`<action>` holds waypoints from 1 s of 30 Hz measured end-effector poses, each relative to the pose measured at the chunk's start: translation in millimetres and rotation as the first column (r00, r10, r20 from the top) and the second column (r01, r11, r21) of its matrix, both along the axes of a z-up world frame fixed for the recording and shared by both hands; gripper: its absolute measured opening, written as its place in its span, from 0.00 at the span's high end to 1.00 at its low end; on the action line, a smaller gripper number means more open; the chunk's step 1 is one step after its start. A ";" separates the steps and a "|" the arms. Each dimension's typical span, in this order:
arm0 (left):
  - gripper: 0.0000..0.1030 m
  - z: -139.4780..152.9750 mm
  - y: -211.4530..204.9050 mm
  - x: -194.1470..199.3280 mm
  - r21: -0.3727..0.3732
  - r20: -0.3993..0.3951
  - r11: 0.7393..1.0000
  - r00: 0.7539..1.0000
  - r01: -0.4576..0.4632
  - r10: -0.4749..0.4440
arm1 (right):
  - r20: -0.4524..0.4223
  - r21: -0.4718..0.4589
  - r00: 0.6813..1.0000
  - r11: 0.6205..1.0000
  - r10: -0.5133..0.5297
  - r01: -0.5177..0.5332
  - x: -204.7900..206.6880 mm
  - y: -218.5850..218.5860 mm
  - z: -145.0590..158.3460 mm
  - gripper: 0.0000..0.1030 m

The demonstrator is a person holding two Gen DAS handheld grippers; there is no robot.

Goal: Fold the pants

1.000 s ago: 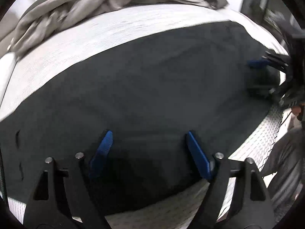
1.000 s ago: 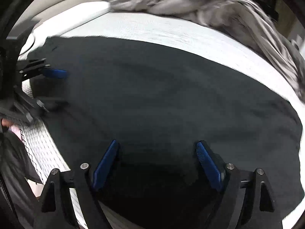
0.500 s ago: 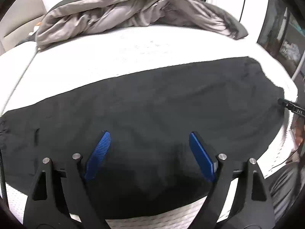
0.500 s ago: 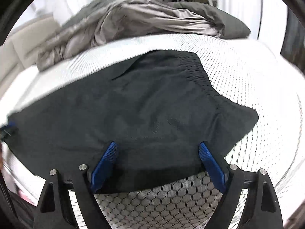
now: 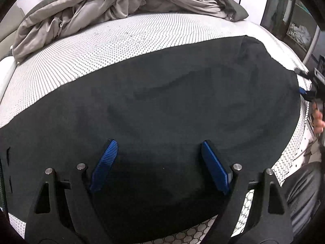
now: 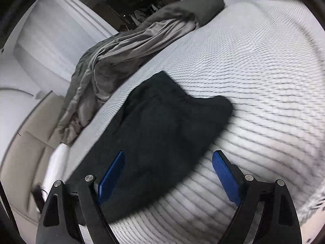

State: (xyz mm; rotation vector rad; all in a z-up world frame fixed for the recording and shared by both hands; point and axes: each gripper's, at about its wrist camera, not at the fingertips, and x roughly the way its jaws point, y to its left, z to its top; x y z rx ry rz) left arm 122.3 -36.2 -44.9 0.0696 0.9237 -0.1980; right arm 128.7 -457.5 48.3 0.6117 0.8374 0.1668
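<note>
The dark pants [image 5: 162,105] lie flat across the white mesh mattress [image 5: 121,36], stretching left to right. My left gripper [image 5: 158,162] is open and empty, hovering above the near edge of the pants. My right gripper [image 6: 168,174] is open and empty above the right end of the pants [image 6: 162,122]; its view is blurred and tilted. The right gripper also shows in the left wrist view [image 5: 310,87] at the far right edge, beside the end of the pants.
A crumpled grey duvet [image 5: 113,6] is bunched along the far side of the mattress, and it also shows in the right wrist view [image 6: 126,48]. White mattress [image 6: 254,71] lies right of the pants. A beige surface [image 6: 22,142] lies at the left.
The right gripper has swung right and tilted, so the pants end now sits under its left finger. The left view has dropped a little closer to the pants.
</note>
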 end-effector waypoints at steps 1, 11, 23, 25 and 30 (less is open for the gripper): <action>0.18 -2.1 -0.6 0.3 -0.001 -0.002 1.000 1.000 0.001 -0.001 | -0.011 0.025 1.000 1.000 -0.010 0.010 9.9 2.3 -4.3 0.13; 0.17 5.8 32.6 -2.9 -0.102 -0.024 0.993 0.998 -0.064 0.062 | 0.054 -0.275 0.989 0.951 -0.136 0.145 57.1 36.9 18.6 0.84; 0.17 22.4 143.1 -12.3 -0.246 -0.014 0.892 0.922 -0.378 0.387 | 0.143 -0.146 0.624 0.640 0.768 -0.754 26.2 296.8 81.1 0.49; 0.18 23.4 154.3 -14.4 -0.280 -0.018 0.873 0.911 -0.399 0.411 | 0.107 -0.151 0.540 0.551 0.835 -0.821 15.6 310.8 70.4 0.49; 0.18 23.9 153.9 -12.8 -0.434 -0.036 0.851 0.949 -0.296 0.312 | 0.074 -0.273 0.635 0.629 0.769 -0.728 9.7 272.0 53.4 0.38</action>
